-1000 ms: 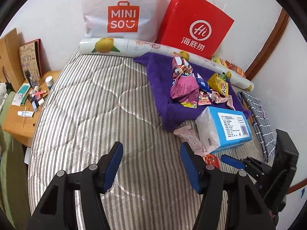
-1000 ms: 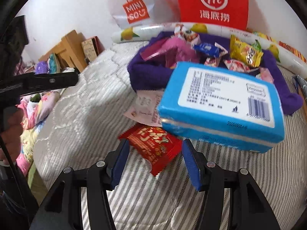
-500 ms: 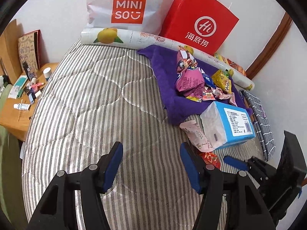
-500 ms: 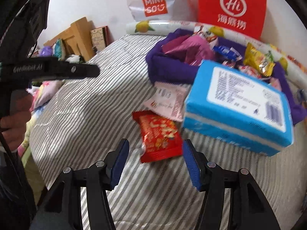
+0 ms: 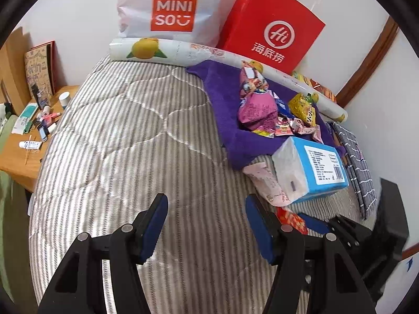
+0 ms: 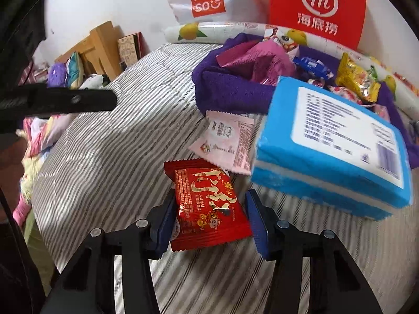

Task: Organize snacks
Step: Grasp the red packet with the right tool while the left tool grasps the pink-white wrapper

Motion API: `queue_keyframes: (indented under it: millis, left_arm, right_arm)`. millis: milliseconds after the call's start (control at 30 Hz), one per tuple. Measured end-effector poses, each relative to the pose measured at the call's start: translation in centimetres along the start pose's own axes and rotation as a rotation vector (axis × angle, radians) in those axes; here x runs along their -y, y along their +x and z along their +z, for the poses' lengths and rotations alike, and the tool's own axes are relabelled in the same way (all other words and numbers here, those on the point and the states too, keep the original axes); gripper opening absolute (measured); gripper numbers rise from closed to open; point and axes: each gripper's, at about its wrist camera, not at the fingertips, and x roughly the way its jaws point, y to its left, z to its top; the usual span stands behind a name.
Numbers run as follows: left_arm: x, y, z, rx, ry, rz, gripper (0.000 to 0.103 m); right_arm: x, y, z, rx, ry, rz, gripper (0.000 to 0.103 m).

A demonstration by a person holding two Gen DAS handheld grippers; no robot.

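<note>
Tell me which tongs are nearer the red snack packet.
Right. The right tongs straddle the red snack packet, and their jaws have just been closing on it. The left tongs hover open over bare striped bedding beside it.

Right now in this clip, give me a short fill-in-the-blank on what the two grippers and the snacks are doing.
1. The right gripper, whose jaws have just been closing, has a ____ snack packet between its fingers.
2. The left gripper hovers over bare striped bedding and holds ____.
3. Most snacks lie piled on a ____ towel.
4. The pink packet lies partly under the ____ tissue pack.

Missing words: red; nothing; purple; blue
</note>
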Motion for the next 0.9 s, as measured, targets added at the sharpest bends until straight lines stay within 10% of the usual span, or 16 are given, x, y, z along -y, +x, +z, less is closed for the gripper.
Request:
queue_keyframes:
  millis: [900]
  left_arm:
    - [9.2,9.8,1.0,-0.119,0.138,0.071,0.051]
  right_arm:
    - [13.8,-7.6,-7.7,0.105,0.276,-0.227,0.051]
